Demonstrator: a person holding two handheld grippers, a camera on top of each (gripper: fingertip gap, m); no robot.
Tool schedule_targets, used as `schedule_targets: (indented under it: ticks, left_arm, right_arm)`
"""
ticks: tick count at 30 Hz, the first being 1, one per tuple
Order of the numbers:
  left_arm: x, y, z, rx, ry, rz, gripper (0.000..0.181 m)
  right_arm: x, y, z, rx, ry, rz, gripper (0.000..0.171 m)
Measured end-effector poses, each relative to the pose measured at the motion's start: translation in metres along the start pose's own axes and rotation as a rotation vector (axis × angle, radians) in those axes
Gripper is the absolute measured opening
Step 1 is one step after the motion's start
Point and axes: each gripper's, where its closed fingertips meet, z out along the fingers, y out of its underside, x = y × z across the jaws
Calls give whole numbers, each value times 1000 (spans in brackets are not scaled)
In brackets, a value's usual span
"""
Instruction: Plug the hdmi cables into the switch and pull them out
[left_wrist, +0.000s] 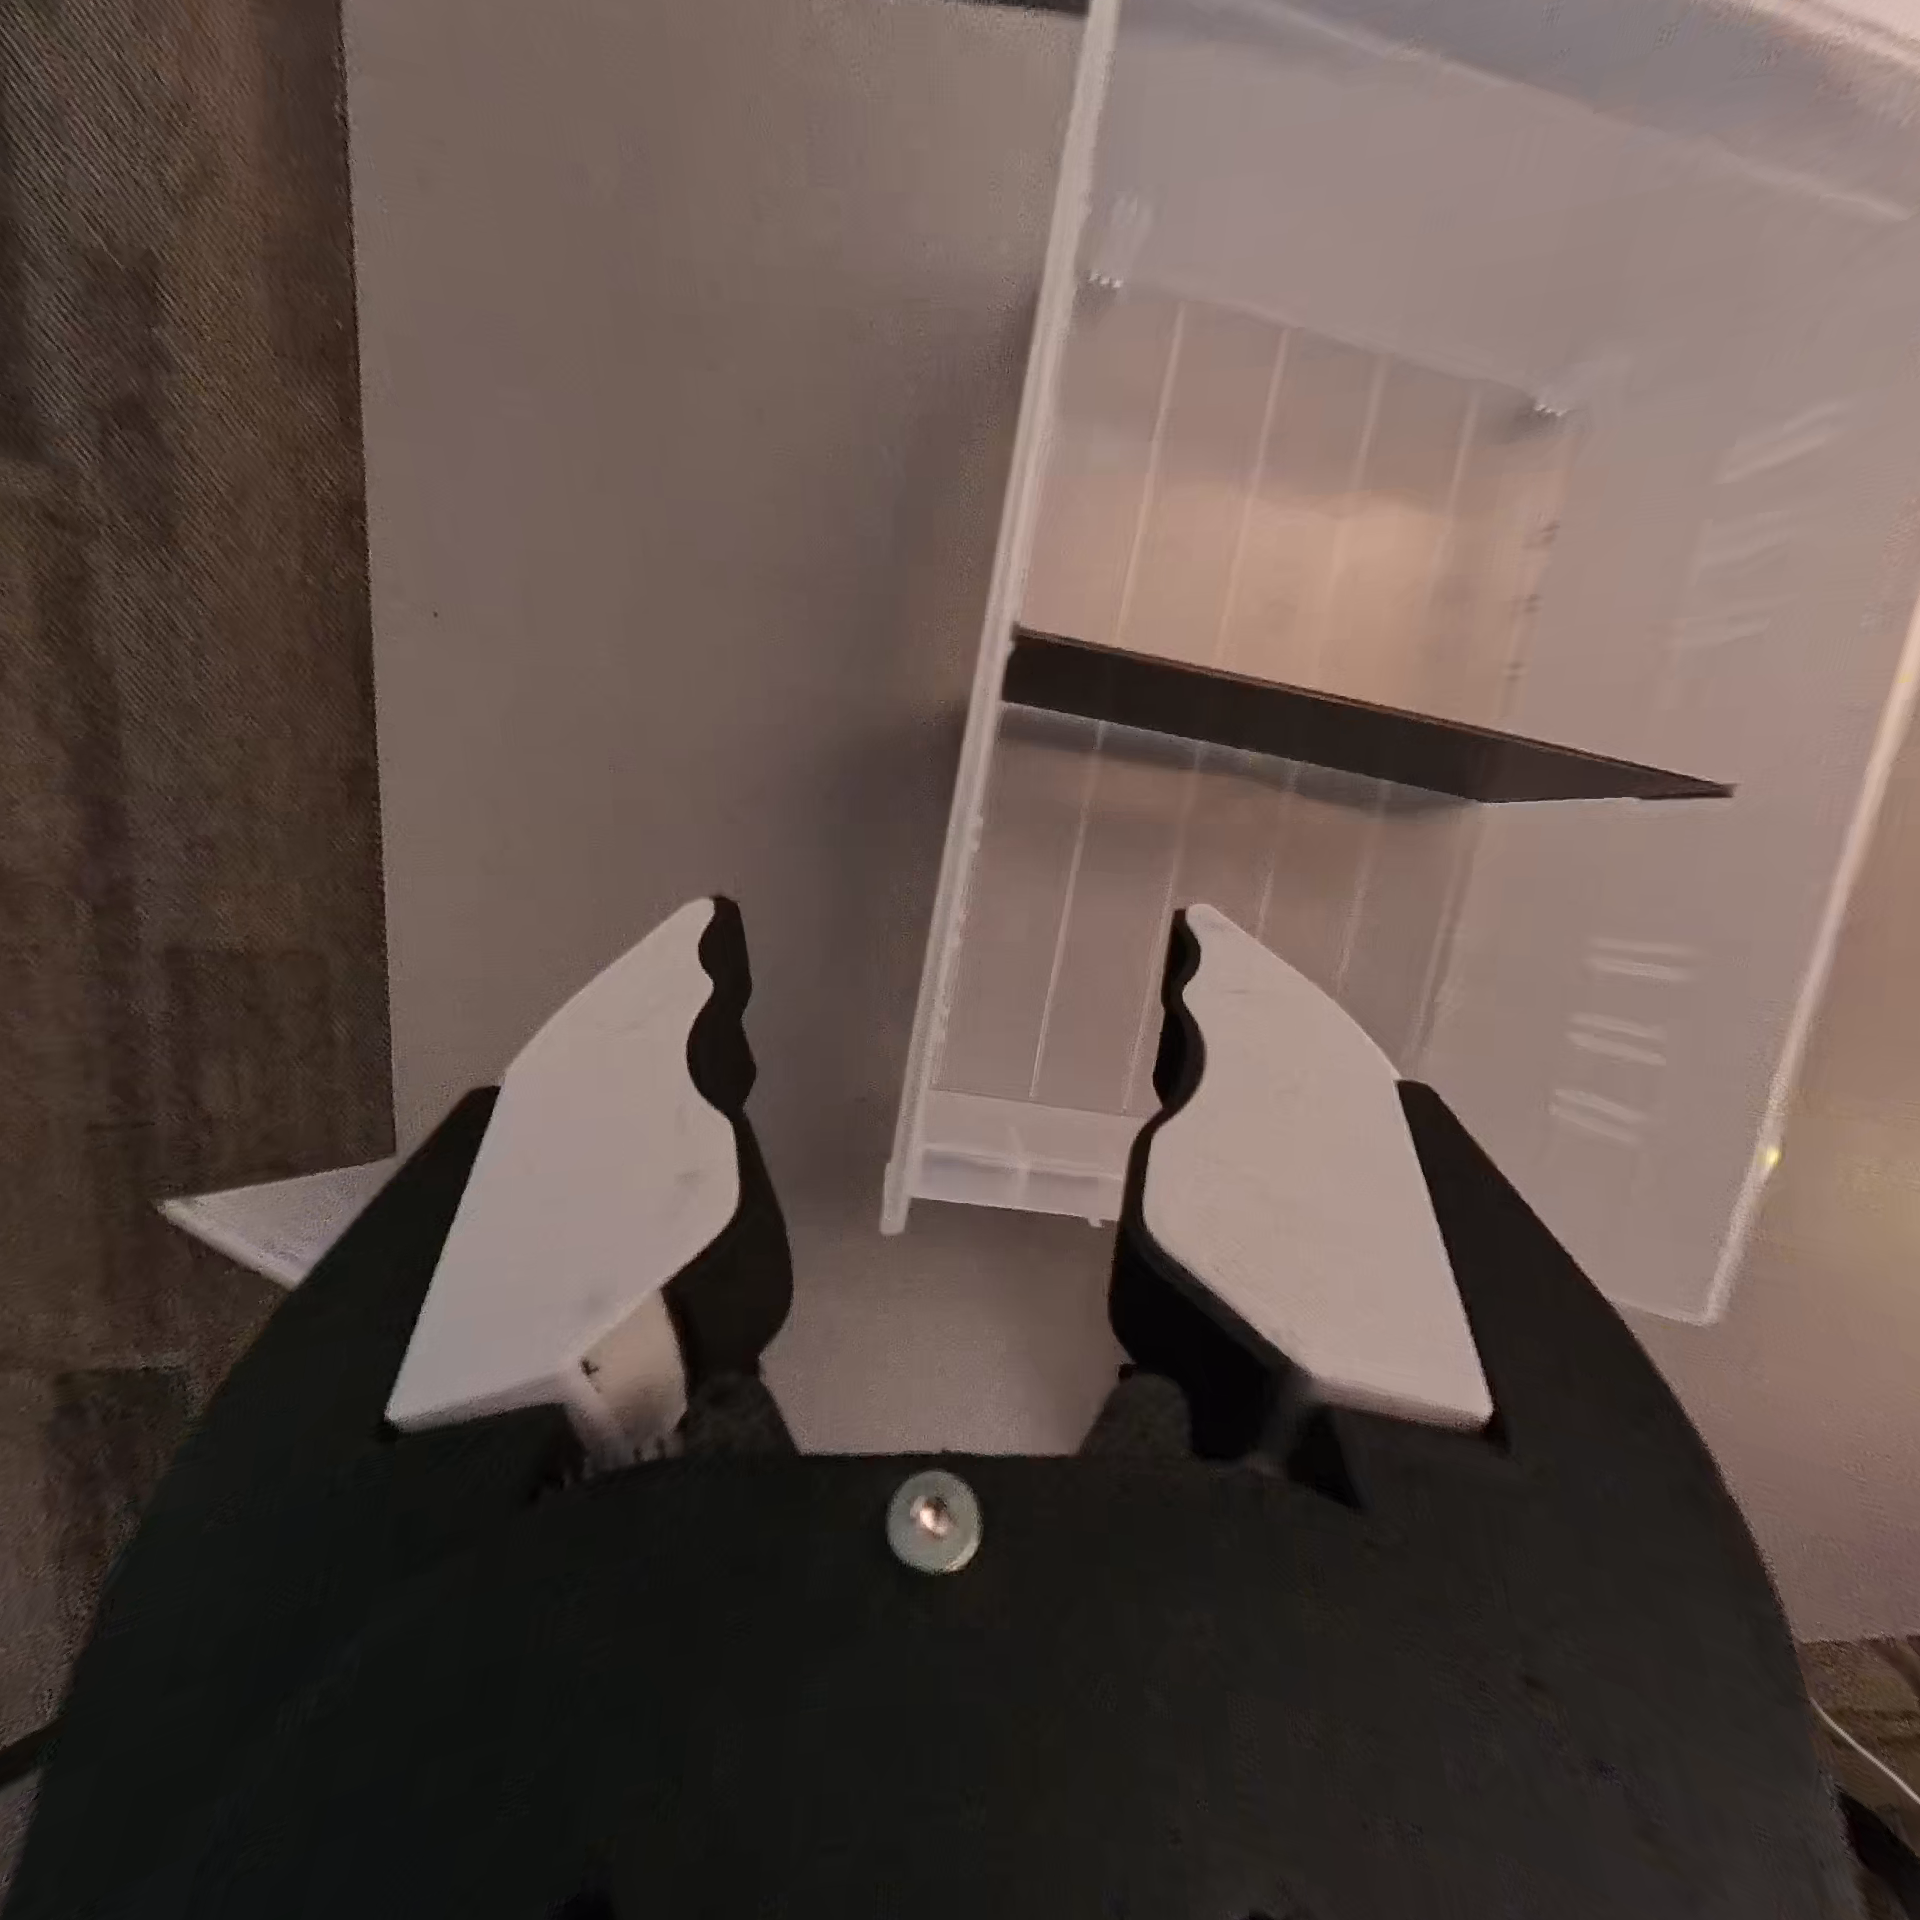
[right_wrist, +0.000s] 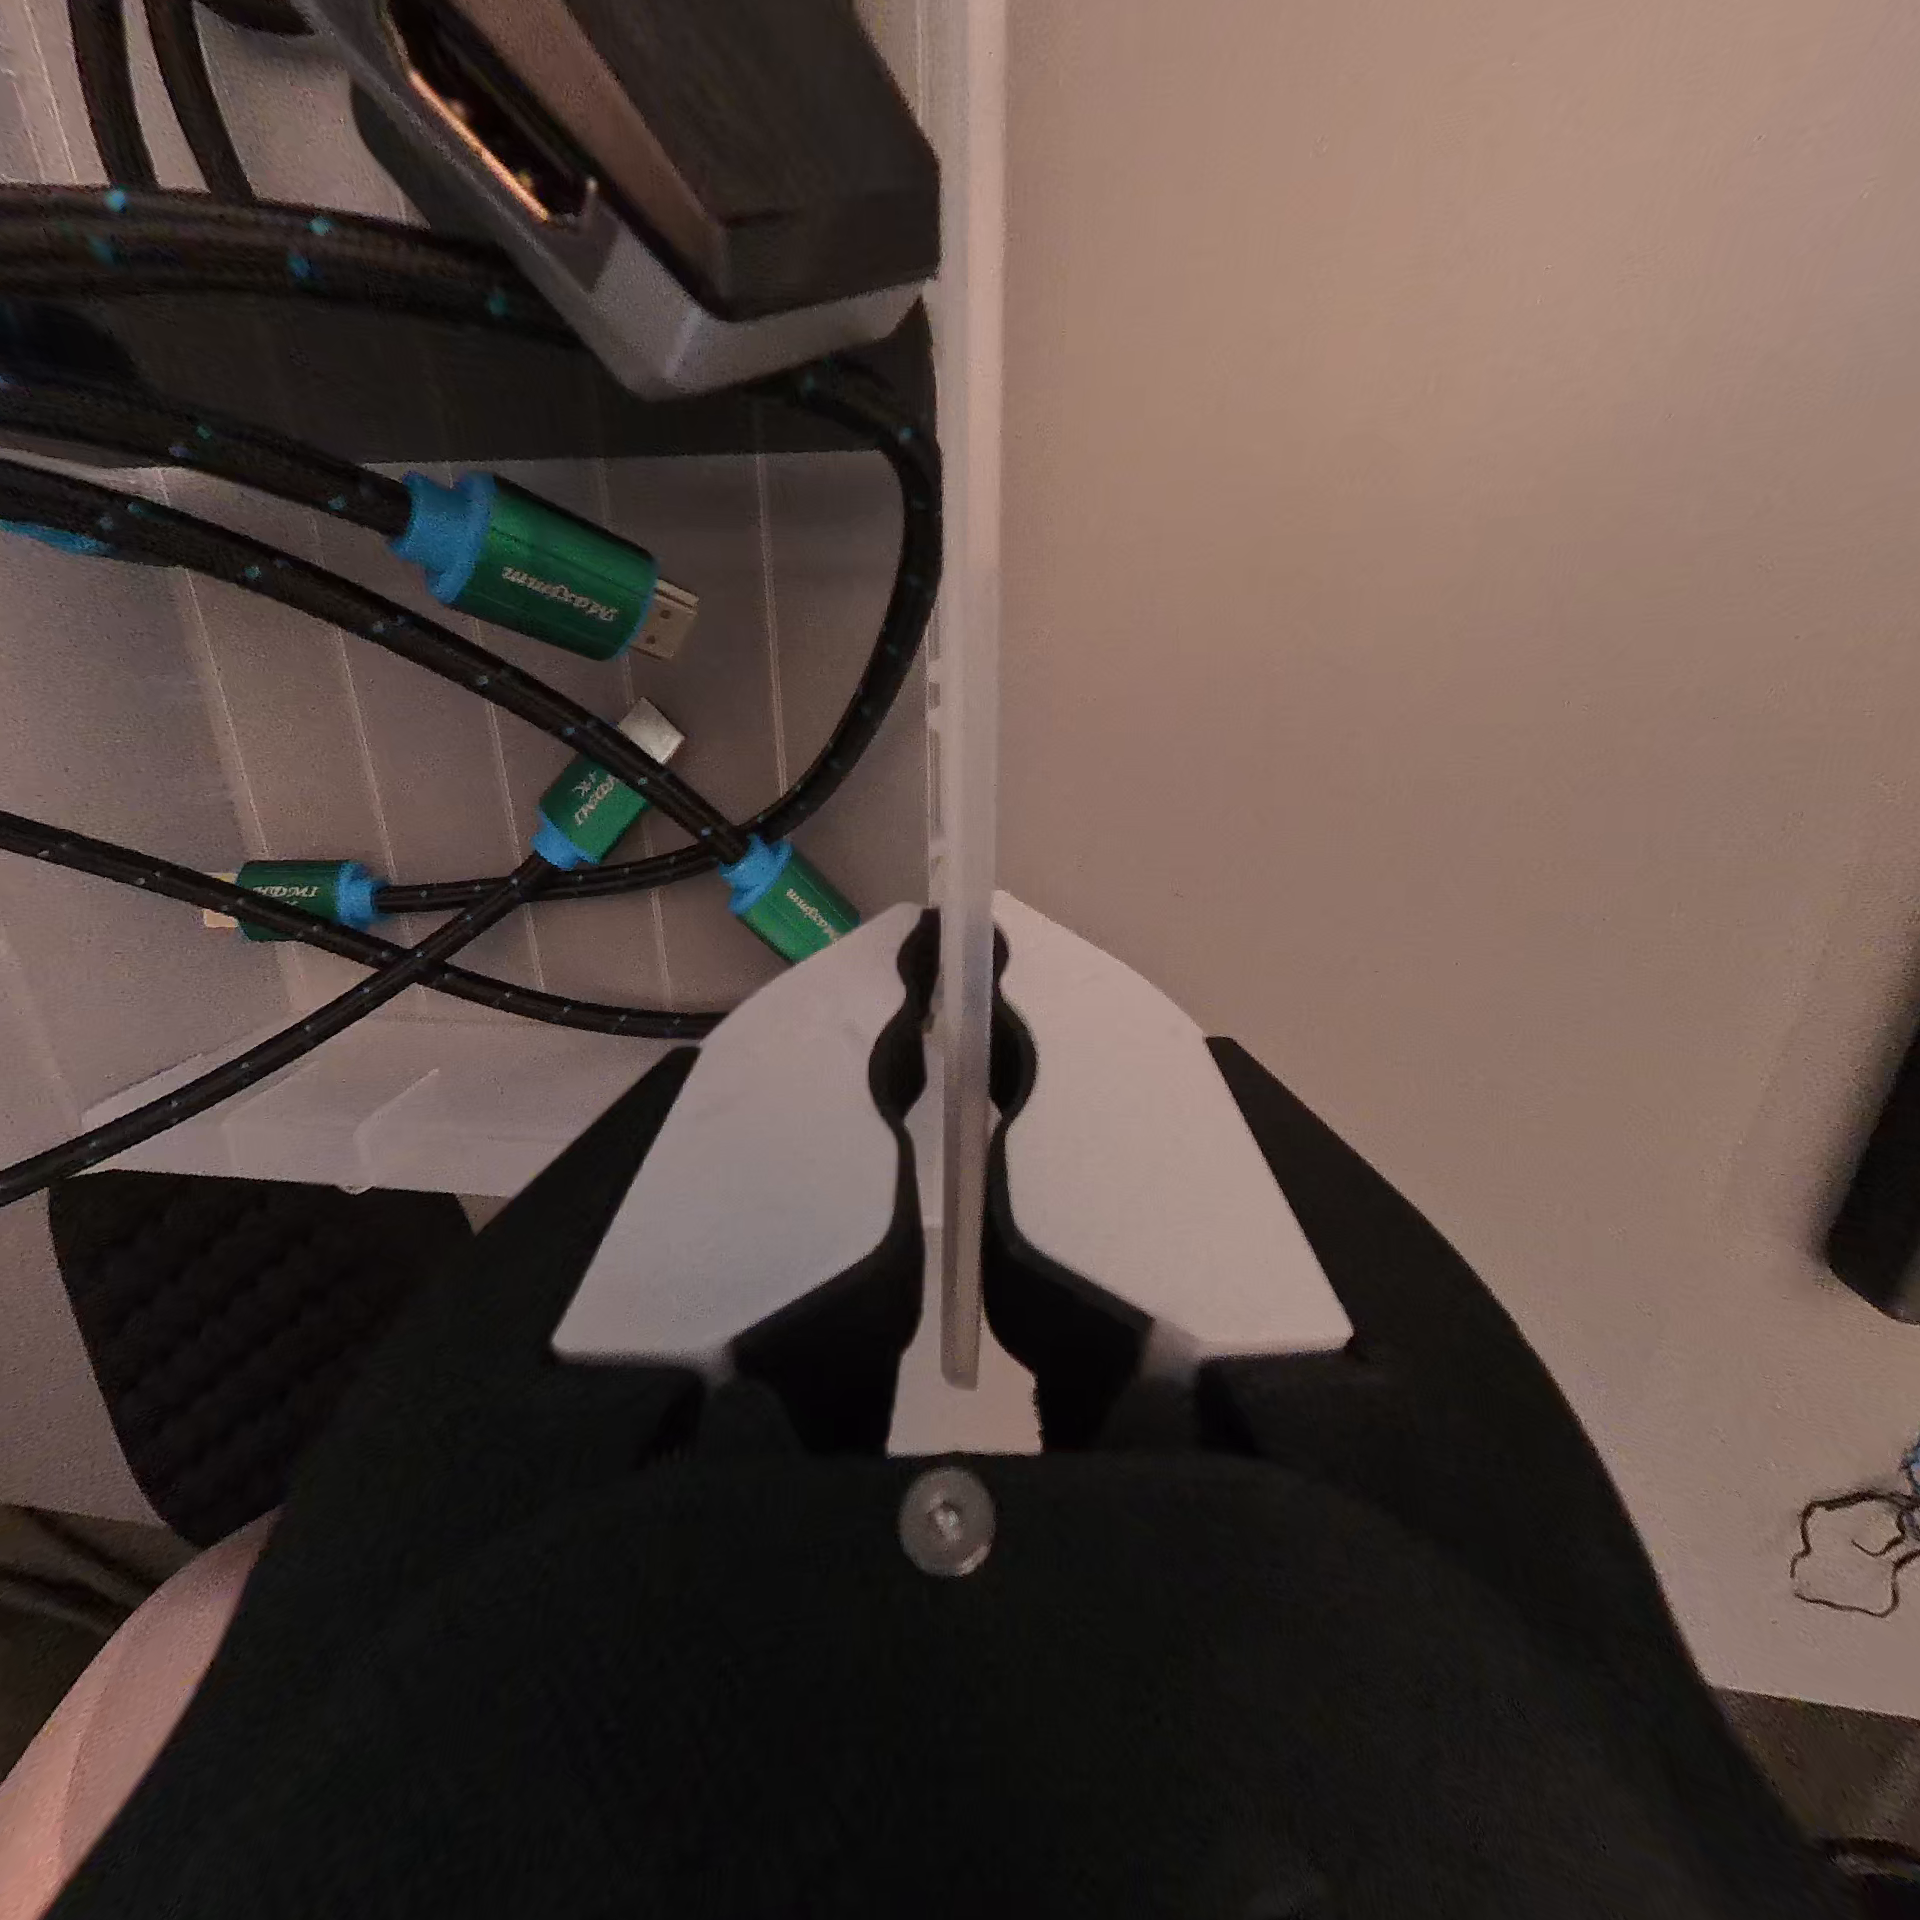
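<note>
**Right gripper clamping the clear bin's wall, left gripper hanging open**

Between the white fingers of the right gripper (right_wrist: 961, 920), the thin edge of a clear plastic bin (right_wrist: 966, 644) is running straight up toward 12 o'clock, and the jaws are pressing together on that wall from both sides. At 11 o'clock from the fingertips, the switch (right_wrist: 665, 177), a black and grey box, is sitting tilted near the top of the bin with an open port facing down toward the cables. Below it, four hdmi plugs with green shells and blue collars are lying loose on the bin's floor, none of them seated in the switch. One plug (right_wrist: 540, 566) is lying at 10 o'clock with its gold tip pointing right; a second (right_wrist: 603, 795) is resting lower, tip pointing up-right; a third (right_wrist: 296, 896) is lying at 9 o'clock; the fourth (right_wrist: 795, 904) is lying just beside the left fingertip, its tip hidden behind it. Black braided cables (right_wrist: 914, 582) are looping and crossing over one another across the bin.

Out in front of the left gripper (left_wrist: 956, 920), the jaws are standing well apart, gripping nothing. Past them, at 1 o'clock, the same clear bin (left_wrist: 1029, 644) is showing from the outside, with a dark flat shelf (left_wrist: 1351, 727) crossing it, all on a white tabletop (left_wrist: 644, 520). A brown curtain (left_wrist: 166, 623) is hanging at 9 o'clock.
</note>
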Motion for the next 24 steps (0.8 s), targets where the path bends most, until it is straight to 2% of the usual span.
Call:
schedule_targets:
  ticks: [4, 8, 11, 13, 16, 17, 20, 22, 24]
  left_arm:
    - [-10, 7, 23, -68, 21, -9, 76]
    - [-14, 22, 43, -172, 62, -18, 73]
    - [-11, 37, 56, -265, 106, -16, 65]
    - [-8, 46, 61, -320, 134, -10, 55]
    - [4, 52, 64, -372, 194, -3, 26]
    - [6, 52, 65, -384, 189, 5, 25]
    - [4, 63, 65, -470, 90, 139, 7]
    - [18, 76, 62, -551, 94, 279, 8]
    - [37, 86, 59, -616, 125, 331, 12]
  right_arm:
    - [-6, 5, 0, -42, -7, -22, 7]
    - [-31, 16, 0, -125, -65, -105, 9]
    - [-42, 20, 0, -188, -46, -131, 10]
    - [-46, 22, 0, -232, -22, -135, 9]
    - [-53, 23, 3, -278, -6, -146, 10]
    - [-54, 23, 3, -291, -1, -148, 9]
    - [-66, 18, 4, -310, -10, -157, 10]
    - [-73, 15, 4, -320, -6, -171, 10]
    - [-79, 15, 5, -333, -7, -183, 9]
